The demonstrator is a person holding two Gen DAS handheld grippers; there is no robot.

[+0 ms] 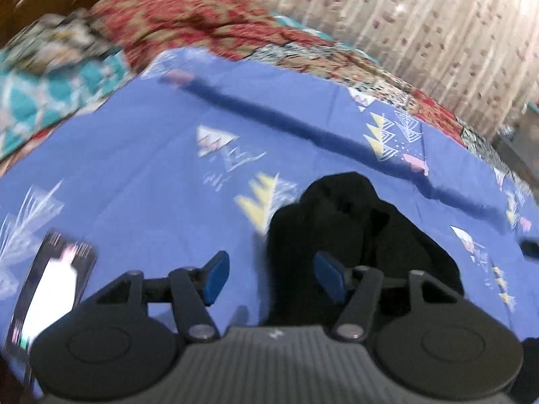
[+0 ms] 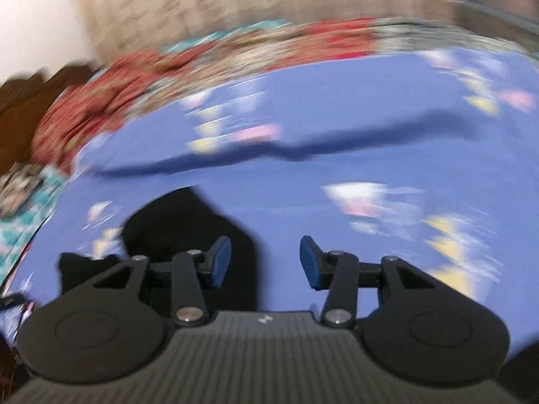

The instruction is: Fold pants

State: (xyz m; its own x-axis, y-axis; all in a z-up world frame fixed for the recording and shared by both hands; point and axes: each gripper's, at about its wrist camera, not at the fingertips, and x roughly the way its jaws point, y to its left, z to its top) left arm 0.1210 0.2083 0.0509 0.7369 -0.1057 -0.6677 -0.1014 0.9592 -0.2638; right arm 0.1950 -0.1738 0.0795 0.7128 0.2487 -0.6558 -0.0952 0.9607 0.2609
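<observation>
Black pants (image 1: 340,232) lie in a compact bundle on the blue patterned bedsheet (image 1: 141,155). In the left wrist view my left gripper (image 1: 271,277) hovers above the sheet at the bundle's left edge, jaws apart, nothing between the blue pads (image 1: 215,277). The right wrist view is blurred. There the same black pants (image 2: 188,229) sit at lower left, behind the left finger. My right gripper (image 2: 266,262) stands open above bare blue sheet (image 2: 303,188), to the right of the bundle, holding nothing.
A phone with a lit screen (image 1: 50,289) lies on the sheet at the lower left. A red and teal patterned quilt (image 1: 188,17) is heaped along the far side of the bed. A floral curtain (image 1: 438,23) hangs behind. Dark wood (image 2: 23,101) shows at the far left.
</observation>
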